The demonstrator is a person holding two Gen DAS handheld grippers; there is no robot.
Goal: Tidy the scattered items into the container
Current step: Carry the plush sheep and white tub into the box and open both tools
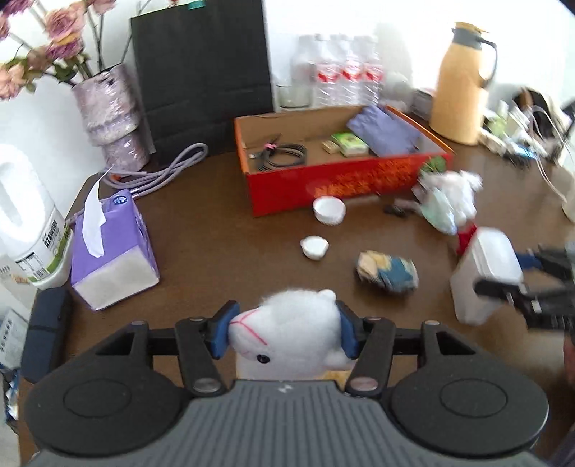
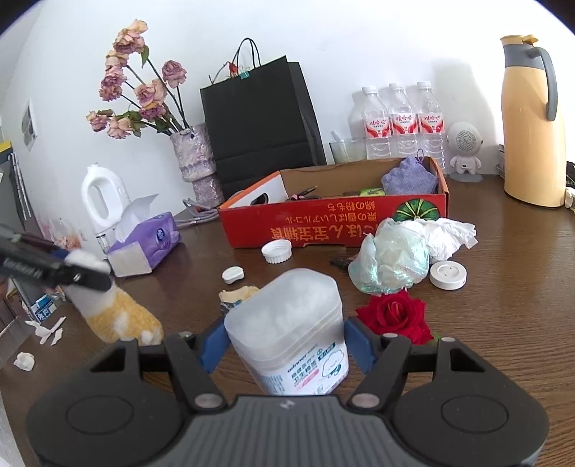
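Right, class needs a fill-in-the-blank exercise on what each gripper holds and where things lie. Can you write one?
1. The left gripper is clamped on a white plush ____.
2. The right gripper holds a translucent plastic ____.
3. The purple folded cloth lies ____ the red cardboard box.
4. The artificial rose on the table is ____.

Missing words: toy; jar; inside; red

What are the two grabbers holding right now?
Left gripper: closed on the white plush toy.
Right gripper: closed on the white plastic jar.

Bright daylight; white wall (image 1: 395, 21) glares; left view is blurry at right side; edges bend; corners go dark.
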